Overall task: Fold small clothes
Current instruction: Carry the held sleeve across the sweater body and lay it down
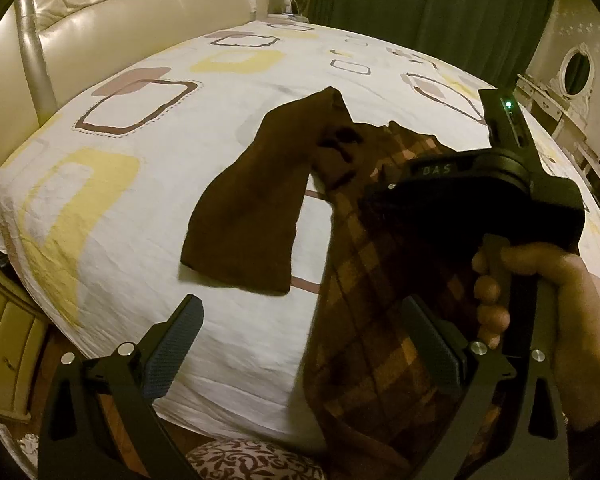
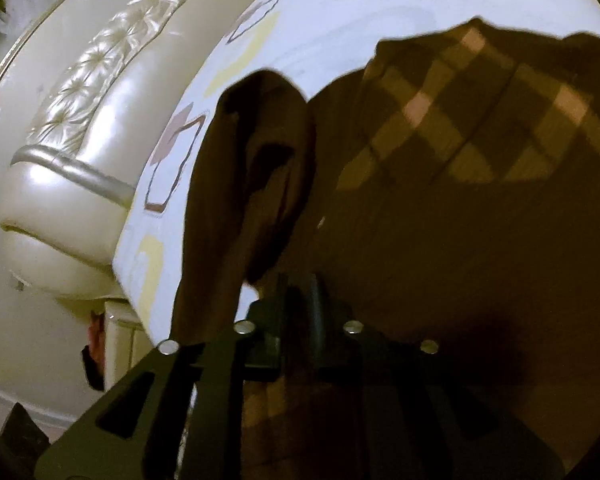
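Note:
A small brown garment (image 1: pixel 252 208) with a plaid part (image 1: pixel 376 320) hangs over the bed (image 1: pixel 120 208). Its plain brown flap droops to the left and the plaid part hangs down in front of my left gripper's right finger. My left gripper (image 1: pixel 300 344) is open and empty, low at the bed's near edge. My right gripper (image 2: pixel 296 312) is shut on the garment (image 2: pixel 440 200) and holds it up; its body (image 1: pixel 480 196) shows in the left wrist view with the person's hand (image 1: pixel 548 304) on the grip. The cloth hides the right fingertips.
The bed has a white sheet with yellow and brown squares. A cream padded headboard (image 1: pixel 112 16) stands at the left, green curtains (image 1: pixel 428 4) behind. A white dresser with a mirror (image 1: pixel 572 76) is at the right. A patterned stool (image 1: pixel 252 460) lies below.

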`<state>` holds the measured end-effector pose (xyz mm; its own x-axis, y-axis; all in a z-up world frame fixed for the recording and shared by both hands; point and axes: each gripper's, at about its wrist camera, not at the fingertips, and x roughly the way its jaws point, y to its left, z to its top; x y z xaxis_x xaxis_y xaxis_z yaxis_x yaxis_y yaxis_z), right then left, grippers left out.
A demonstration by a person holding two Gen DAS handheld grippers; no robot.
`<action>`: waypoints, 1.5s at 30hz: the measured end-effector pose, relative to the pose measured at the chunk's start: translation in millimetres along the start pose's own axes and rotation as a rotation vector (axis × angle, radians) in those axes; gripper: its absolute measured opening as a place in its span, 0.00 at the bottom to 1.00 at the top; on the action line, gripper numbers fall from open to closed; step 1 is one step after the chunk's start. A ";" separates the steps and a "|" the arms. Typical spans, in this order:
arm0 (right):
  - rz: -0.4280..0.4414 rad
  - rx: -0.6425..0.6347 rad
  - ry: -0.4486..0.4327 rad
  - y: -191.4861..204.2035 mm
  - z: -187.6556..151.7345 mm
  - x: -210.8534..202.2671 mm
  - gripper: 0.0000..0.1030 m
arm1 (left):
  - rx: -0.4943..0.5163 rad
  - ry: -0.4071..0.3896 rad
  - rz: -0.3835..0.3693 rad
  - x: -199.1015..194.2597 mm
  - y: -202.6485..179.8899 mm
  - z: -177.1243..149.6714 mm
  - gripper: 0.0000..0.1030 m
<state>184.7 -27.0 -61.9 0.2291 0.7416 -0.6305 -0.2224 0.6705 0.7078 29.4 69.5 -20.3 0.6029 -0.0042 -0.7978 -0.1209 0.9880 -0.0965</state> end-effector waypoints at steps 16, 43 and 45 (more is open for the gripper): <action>-0.162 0.234 -0.541 -192.3 -55.5 -316.6 0.52 | 0.031 0.009 0.002 6.8 -10.4 -4.9 0.96; -0.136 0.314 -0.353 -259.0 -81.4 -296.9 0.08 | 0.049 0.044 0.006 10.6 -21.6 -14.2 0.96; -0.080 0.344 -0.347 -262.2 -84.4 -297.7 0.12 | 0.055 0.046 0.009 11.5 -22.3 -15.3 0.96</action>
<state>94.8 -421.7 -86.7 0.5478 0.5980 -0.5851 0.1206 0.6355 0.7626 27.0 45.1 -36.4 0.5649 -0.0010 -0.8251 -0.0820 0.9950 -0.0574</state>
